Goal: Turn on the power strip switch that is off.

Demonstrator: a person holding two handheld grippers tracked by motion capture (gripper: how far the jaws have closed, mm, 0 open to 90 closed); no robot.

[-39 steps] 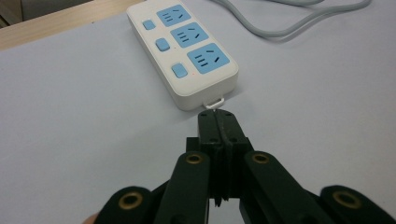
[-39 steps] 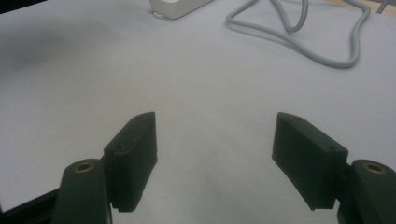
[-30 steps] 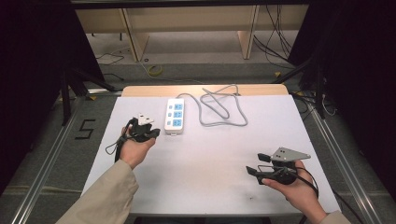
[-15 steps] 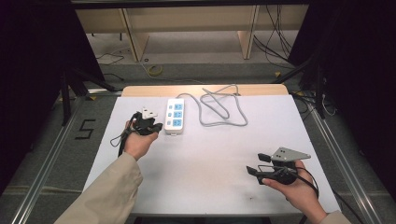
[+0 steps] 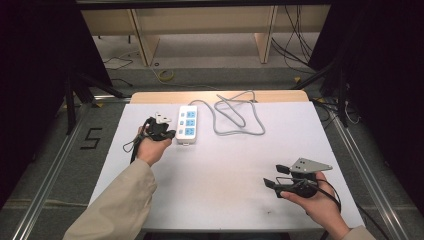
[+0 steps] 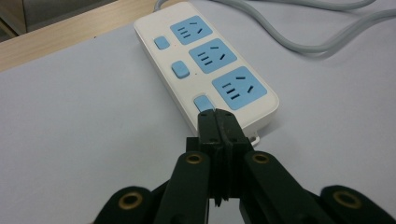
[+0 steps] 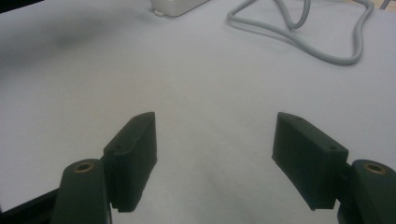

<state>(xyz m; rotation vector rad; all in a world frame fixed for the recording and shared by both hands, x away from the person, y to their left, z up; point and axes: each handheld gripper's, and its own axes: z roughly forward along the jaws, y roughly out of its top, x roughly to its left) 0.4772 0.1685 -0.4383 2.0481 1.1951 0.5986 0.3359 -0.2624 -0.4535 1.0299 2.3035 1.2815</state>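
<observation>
Pressing, or about to press, the nearest blue switch of the white power strip with the tips of the left gripper. Jaws of this gripper clenched tight together with nothing between, used as one blunt finger. In the left gripper view, closed tips right at the near edge of that switch; impossible to tell if already touching or just above. Strip lying flat on the white table, far and a little left of centre, with three blue sockets in a row and a small blue switch beside each one. Grey cable leaving the far end of the strip and curling in loops to the right. In the high view, left gripper just beside the left long side of the strip.

Right gripper resting near the right front corner of the table, well apart from the strip, jaws spread wide and holding nothing, bare table between them in the right gripper view.

Judged as the switching step. Next move probably a short, straight push down on the middle of the switch, tips kept closed, without sliding off toward the socket or pushing the light strip sideways. Then lifting clear.
</observation>
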